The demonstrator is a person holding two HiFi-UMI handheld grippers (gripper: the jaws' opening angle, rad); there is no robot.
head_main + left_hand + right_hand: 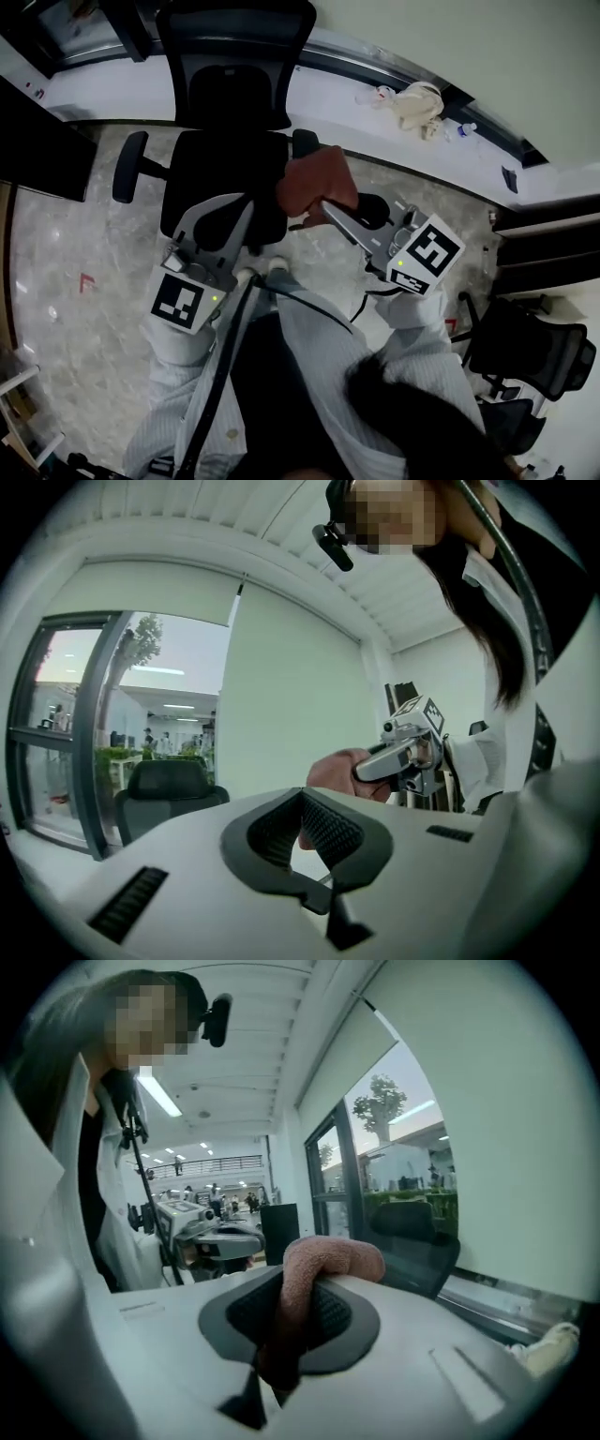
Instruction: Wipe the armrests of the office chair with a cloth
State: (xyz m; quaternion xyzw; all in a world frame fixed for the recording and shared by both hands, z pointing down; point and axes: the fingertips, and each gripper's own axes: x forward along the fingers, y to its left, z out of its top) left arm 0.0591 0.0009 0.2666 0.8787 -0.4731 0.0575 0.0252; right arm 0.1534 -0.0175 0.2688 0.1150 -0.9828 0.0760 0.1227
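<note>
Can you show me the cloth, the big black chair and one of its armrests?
cloth point(317, 183): head view, middle of the bunched reddish fabric.
office chair point(234, 66): head view, on its black backrest.
armrest point(129, 167): head view, on the pad at the picture's left.

Office chair: standing straight ahead, seat and backrest filling the middle.
Left armrest: jutting out, bare floor lying open beside it.
Right armrest: sitting partly behind the cloth hanging from the right tool.
Second chair: crowding the lower right.
Dark furniture: closing off the far left.
</note>
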